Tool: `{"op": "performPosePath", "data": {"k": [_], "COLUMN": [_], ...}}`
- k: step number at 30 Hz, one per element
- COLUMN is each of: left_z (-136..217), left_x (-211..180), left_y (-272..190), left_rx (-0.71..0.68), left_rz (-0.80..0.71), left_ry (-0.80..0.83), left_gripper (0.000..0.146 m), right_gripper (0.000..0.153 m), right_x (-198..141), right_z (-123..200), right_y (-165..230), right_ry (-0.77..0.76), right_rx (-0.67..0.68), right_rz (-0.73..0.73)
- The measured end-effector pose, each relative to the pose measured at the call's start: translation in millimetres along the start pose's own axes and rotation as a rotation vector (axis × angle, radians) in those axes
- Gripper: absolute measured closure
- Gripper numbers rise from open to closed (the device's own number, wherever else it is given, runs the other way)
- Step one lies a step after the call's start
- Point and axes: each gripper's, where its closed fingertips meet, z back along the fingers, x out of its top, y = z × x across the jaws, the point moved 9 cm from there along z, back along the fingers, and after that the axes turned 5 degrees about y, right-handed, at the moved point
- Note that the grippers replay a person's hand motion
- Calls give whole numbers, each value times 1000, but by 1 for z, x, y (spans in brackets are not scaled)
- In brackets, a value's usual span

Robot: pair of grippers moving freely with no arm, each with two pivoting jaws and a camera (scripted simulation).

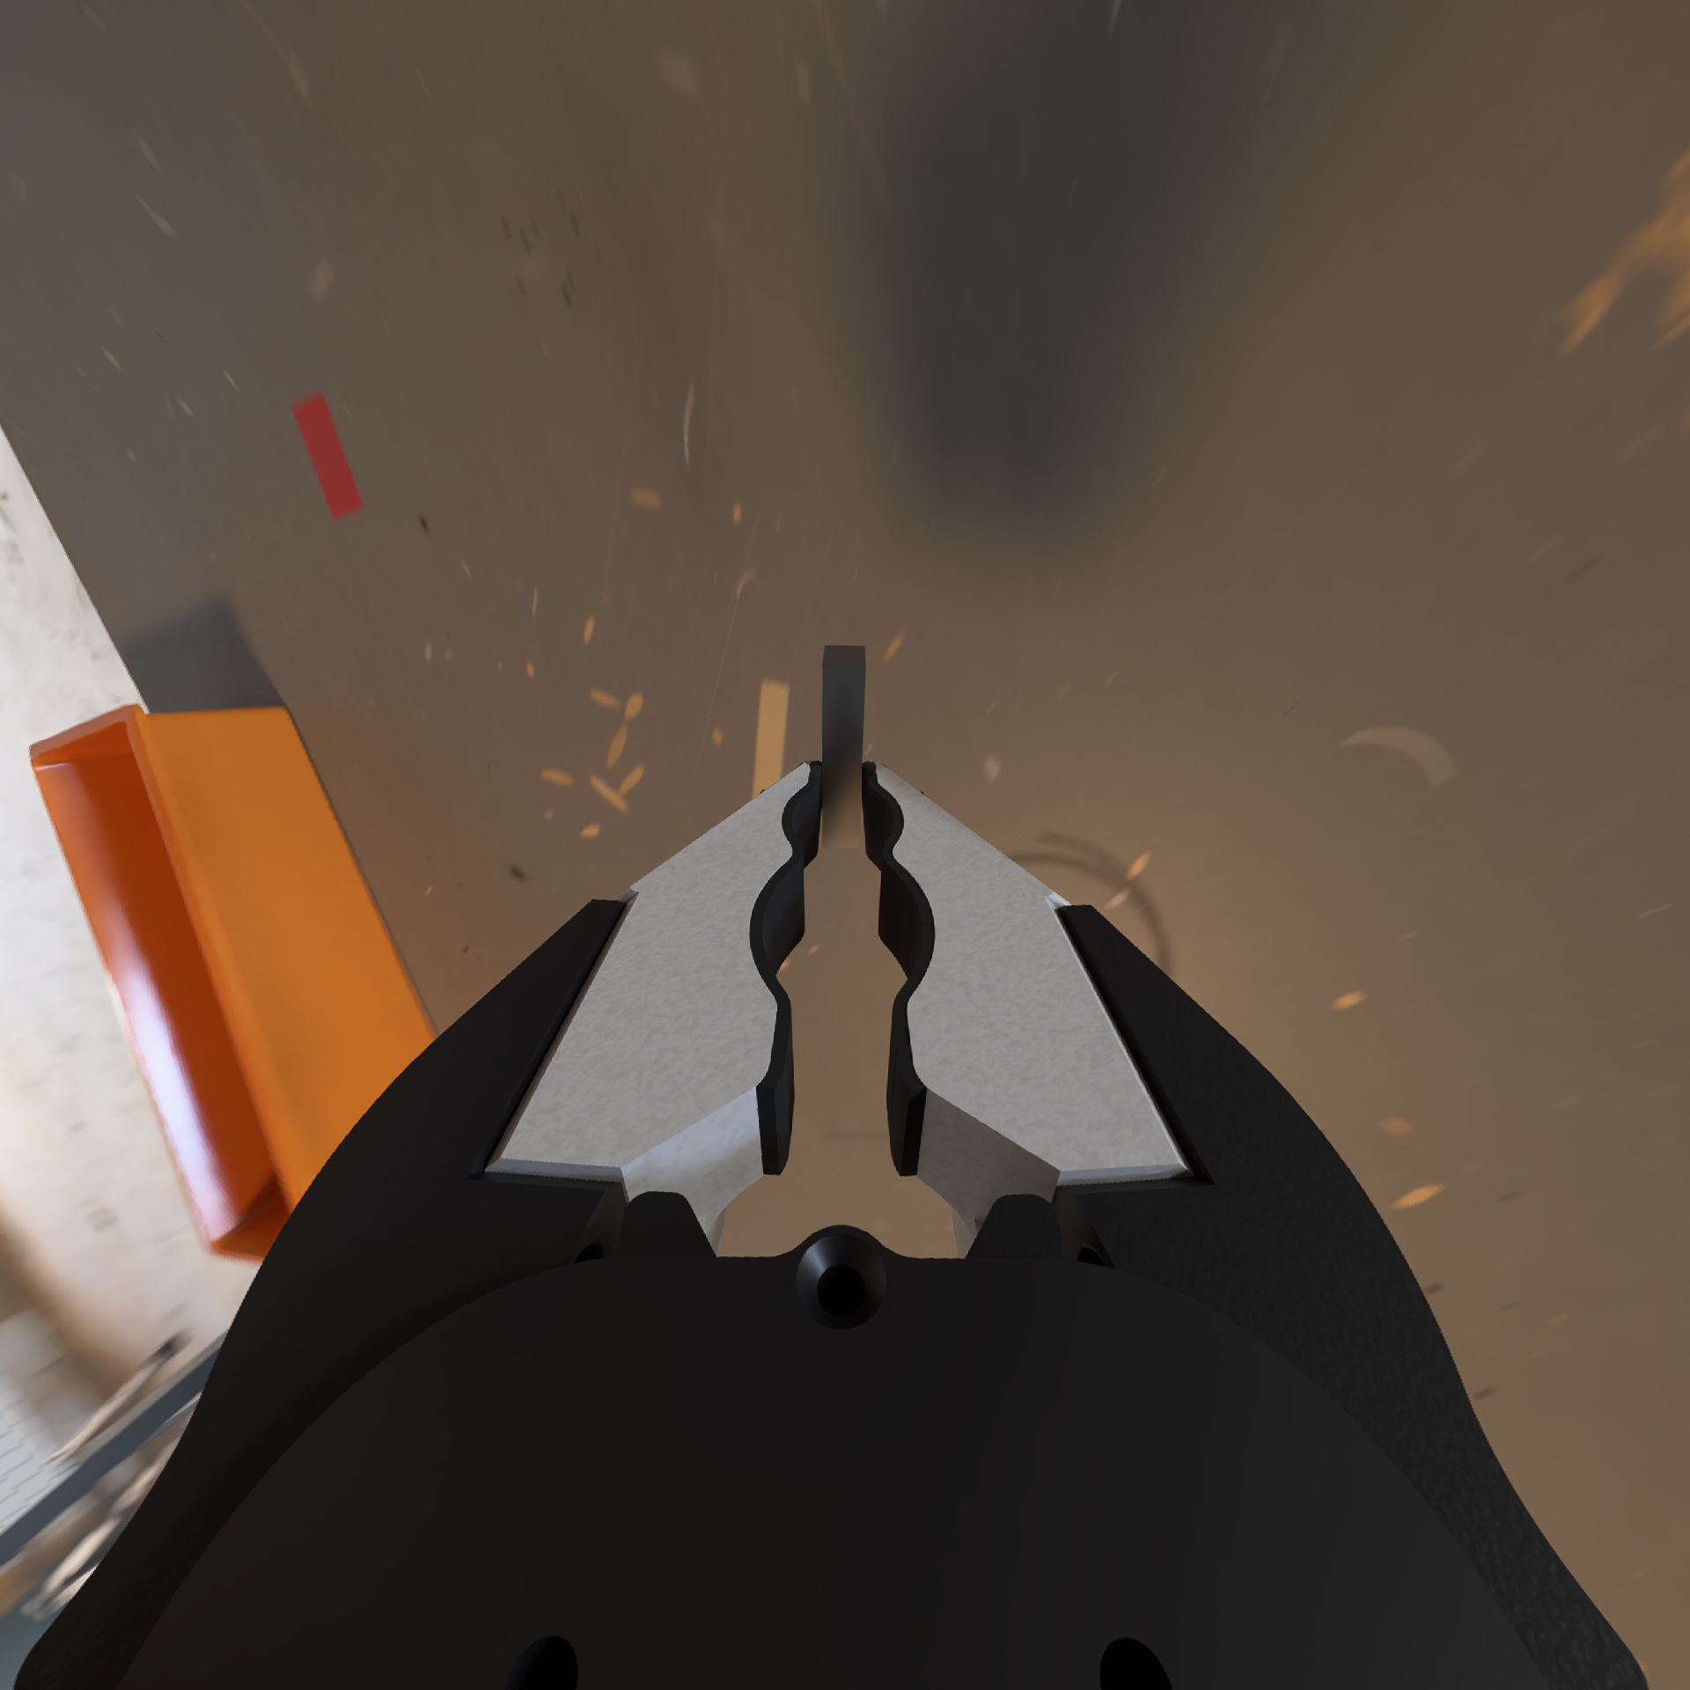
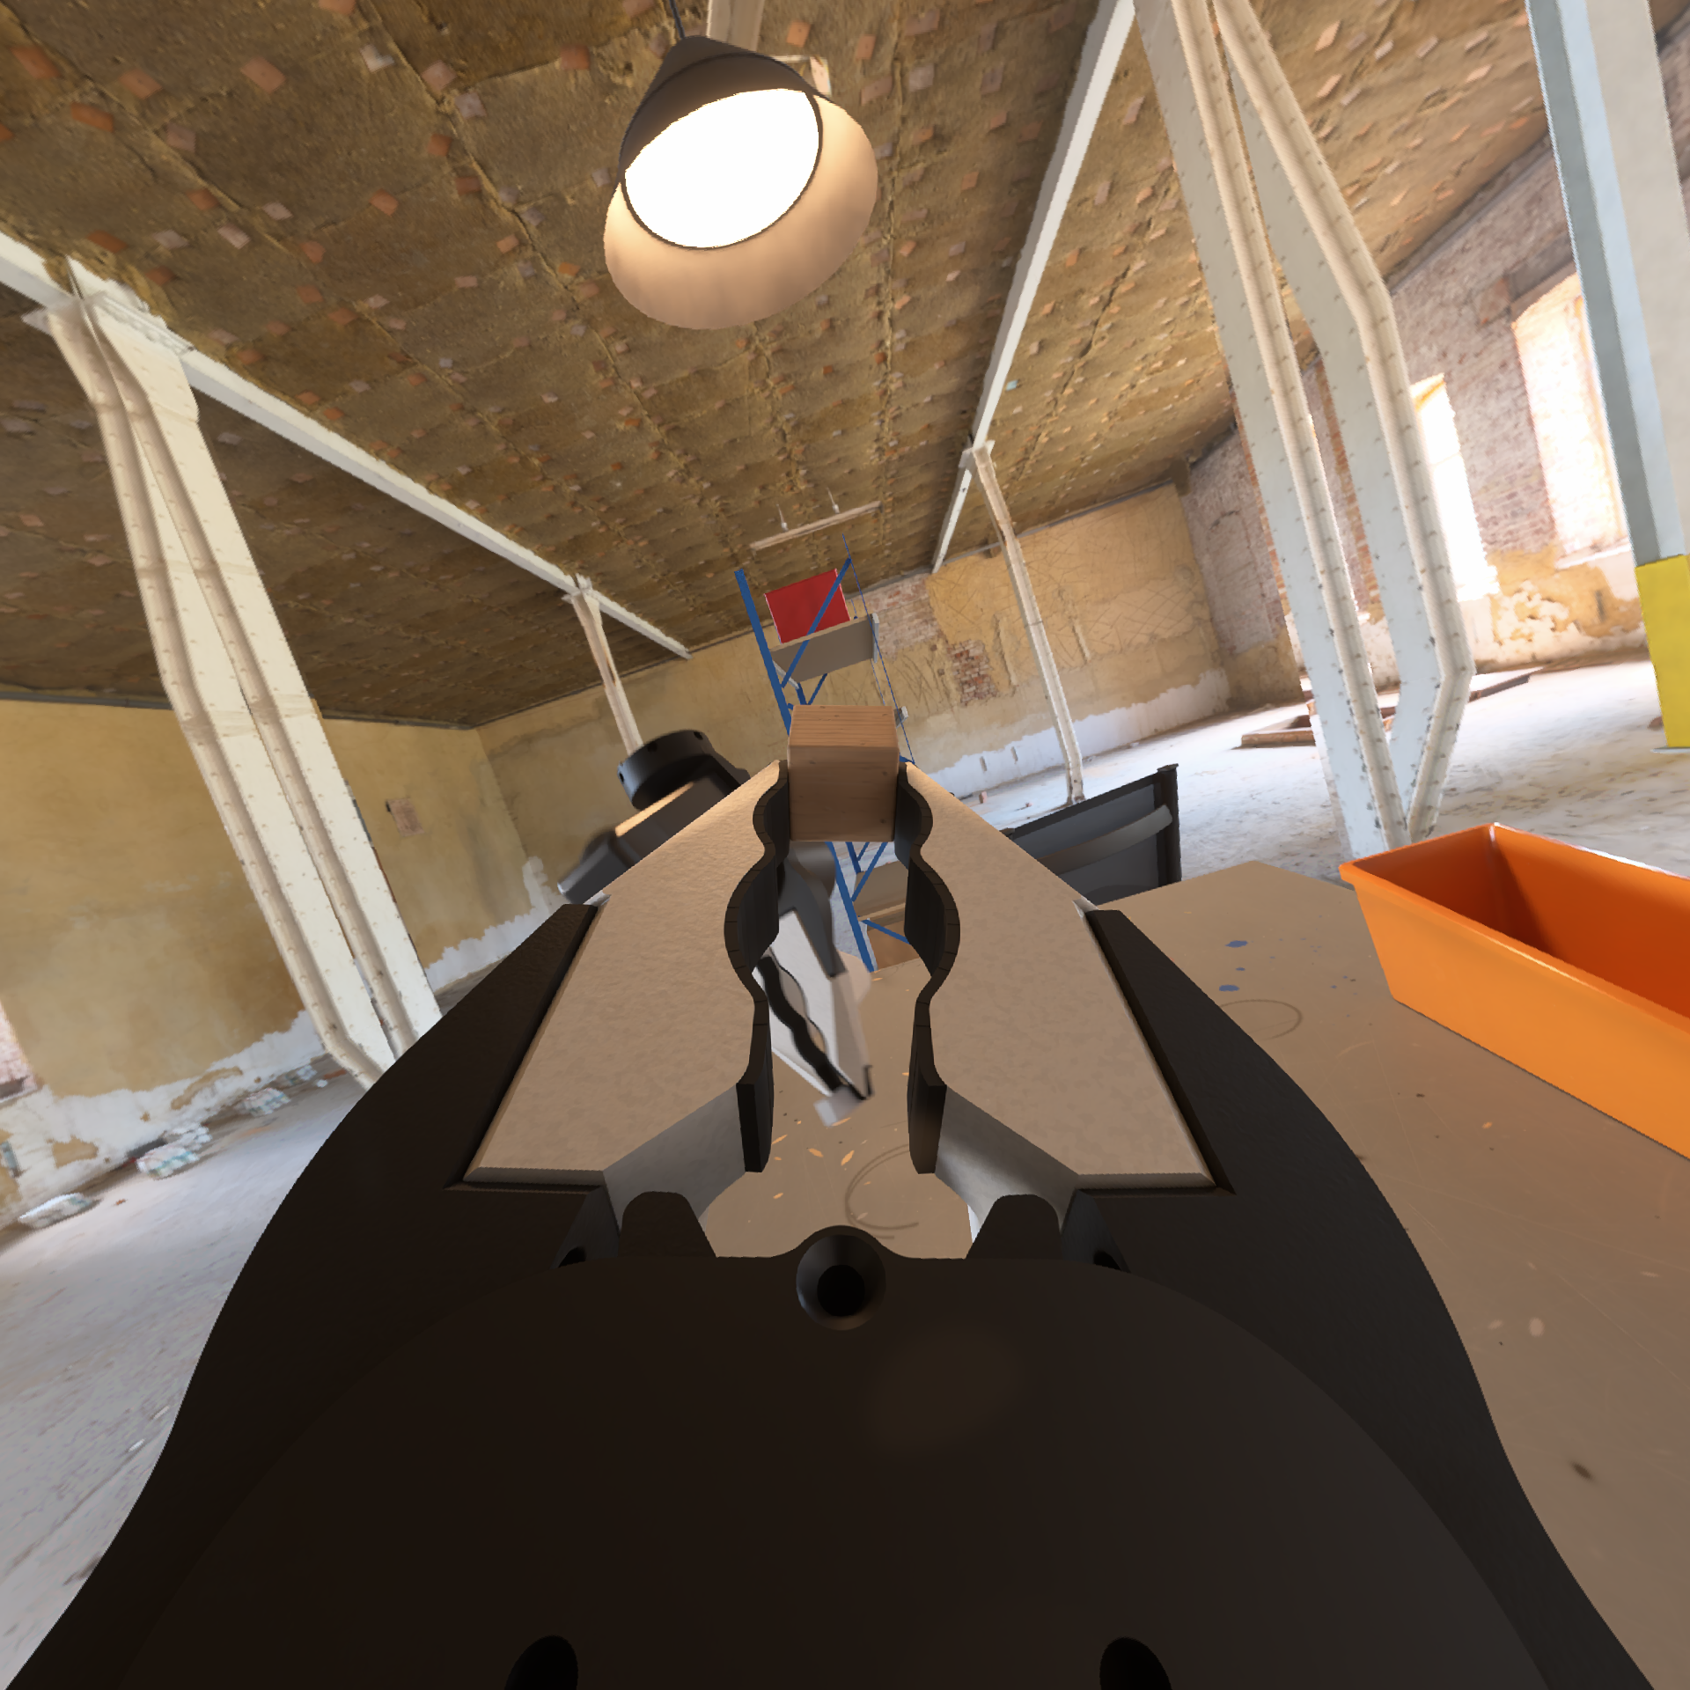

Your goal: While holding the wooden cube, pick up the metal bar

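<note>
In the left wrist view my left gripper (image 1: 841, 800) points down at the brown table (image 1: 1235, 640) and is shut on a thin grey metal bar (image 1: 842, 722), which sticks out past the fingertips. Whether the bar's far end touches the table I cannot tell. In the right wrist view my right gripper (image 2: 841, 796) is shut on the light wooden cube (image 2: 841, 777) and holds it in the air above the table (image 2: 1280, 1189). The left gripper (image 2: 814, 997) shows beyond it, tilted down, with the bar's end (image 2: 837, 1111) at its tip.
An orange bin (image 1: 229, 914) stands at the table's left edge in the left wrist view, and at the right in the right wrist view (image 2: 1555, 960). A red strip (image 1: 327, 455) lies on the table. A hanging lamp (image 2: 732, 174) is overhead.
</note>
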Motion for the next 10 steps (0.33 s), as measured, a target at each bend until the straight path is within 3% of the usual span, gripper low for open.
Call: {"op": "performPosePath", "data": {"k": [2, 5, 8, 10], "left_z": [25, 50, 29, 1], "left_x": [10, 14, 1, -12], "left_y": [-5, -3, 1, 5], "left_rx": [-58, -328, -554, -625], "left_rz": [102, 360, 622, 755], "left_ry": [-157, -462, -598, -635], "left_gripper": [138, 138, 138, 138], "right_gripper": [131, 131, 131, 131], "right_x": [3, 5, 5, 4], "right_z": [0, -1, -4, -6], "right_y": [4, 7, 9, 10], "right_ry": [-8, -14, -13, -3], "right_rx": [4, 1, 6, 8], "right_rz": [6, 1, -9, -12]}}
